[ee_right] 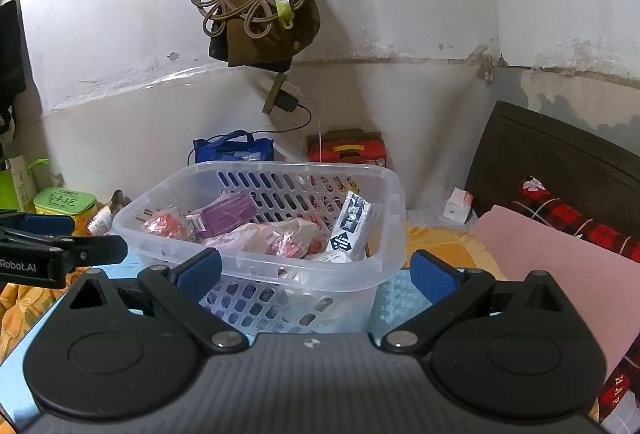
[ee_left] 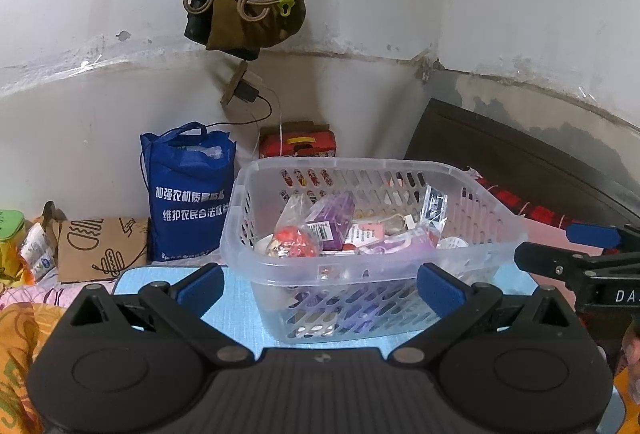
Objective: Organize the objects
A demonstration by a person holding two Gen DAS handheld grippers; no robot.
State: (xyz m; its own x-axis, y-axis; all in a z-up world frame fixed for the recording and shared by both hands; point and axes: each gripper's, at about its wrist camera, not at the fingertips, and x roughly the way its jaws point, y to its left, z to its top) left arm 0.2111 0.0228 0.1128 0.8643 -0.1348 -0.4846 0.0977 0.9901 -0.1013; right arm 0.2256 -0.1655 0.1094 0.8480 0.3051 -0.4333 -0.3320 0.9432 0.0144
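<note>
Left wrist view
Left gripper (ee_left: 320, 284): fingers are standing spread apart, grasping nothing, facing the near wall of the basket.
Basket (ee_left: 472, 258): clear perforated plastic with a smooth rolled rim, sitting on the light blue textured worktop (ee_left: 236, 302).
Contents: a purple box (ee_left: 334, 220) with a barcode label, a crinkled clear packet of red pieces (ee_left: 294, 240), and other small packets are lying heaped inside.
Right gripper (ee_left: 576, 254): entering from the right edge beside the basket rim; its opening cannot be told here.

Right wrist view
Right gripper (ee_right: 316, 272): fingers are standing released, empty, just short of the basket rim.
Basket (ee_right: 384, 193): rounded corners and slotted walls; a glossy black-and-white sachet (ee_right: 350, 228) is leaning upright against the right wall.
Left gripper (ee_right: 60, 246): showing at the left edge, level with the rim.

Step in hand: judging from both views, the loose things are already gathered and 2 empty grippers are facing the basket.
Next move: probably calling for either 1 more item or a 2-sided hold on the thin, flexible rim.
</note>
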